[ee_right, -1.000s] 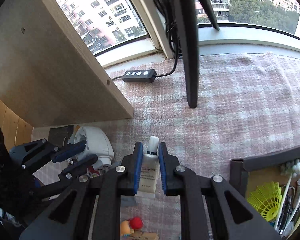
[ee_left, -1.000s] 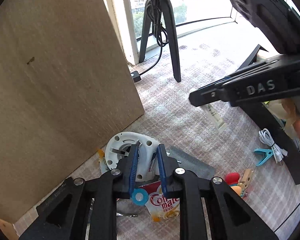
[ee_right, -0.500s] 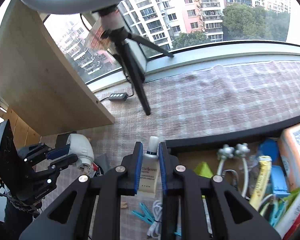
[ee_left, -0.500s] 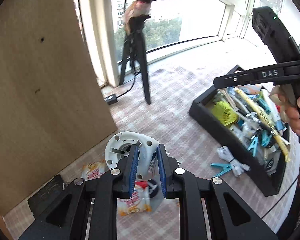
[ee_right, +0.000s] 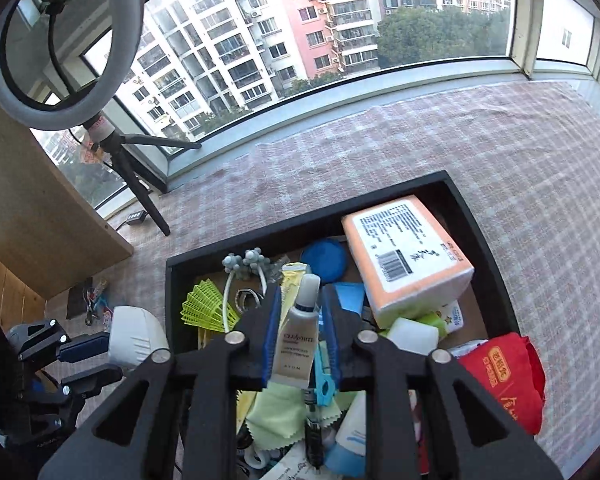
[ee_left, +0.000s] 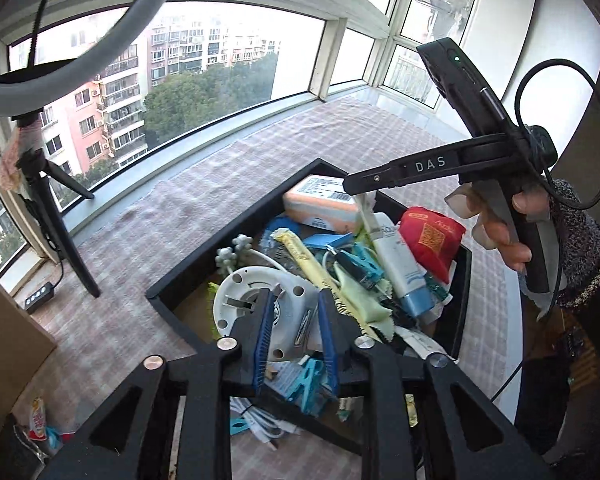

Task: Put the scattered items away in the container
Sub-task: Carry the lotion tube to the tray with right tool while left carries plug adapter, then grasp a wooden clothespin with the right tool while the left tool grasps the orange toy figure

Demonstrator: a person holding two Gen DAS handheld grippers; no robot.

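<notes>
My left gripper (ee_left: pixel 296 296) hangs over the near left corner of the black container (ee_left: pixel 232 228). Its jaws are opening, and the white round device (ee_left: pixel 252 300) still sits between the blue pads with a thin gap at the right one. My right gripper (ee_right: pixel 302 292) is above the container's middle (ee_right: pixel 300 222), jaws also opening. The white tube (ee_right: pixel 298 340) stands between them, leaning on the left pad. In the right wrist view the left gripper (ee_right: pixel 104 362) and the device (ee_right: pixel 136 340) show at the left. A hand (ee_left: pixel 508 232) holds the right gripper (ee_left: pixel 356 186).
The container holds several things: an orange-and-white pack (ee_right: pixel 404 264), a red pouch (ee_right: pixel 500 372), a yellow shuttlecock (ee_right: pixel 204 304). A ring-light tripod (ee_left: pixel 60 220), a power strip (ee_left: pixel 40 298) and a wooden board (ee_left: pixel 4 340) stand left. A sachet (ee_left: pixel 38 420) lies on the checked mat.
Both grippers swung from the clutter by the wooden board across the mat to above the container, carrying the device and the tube. Both pairs of jaws now stand wider.
</notes>
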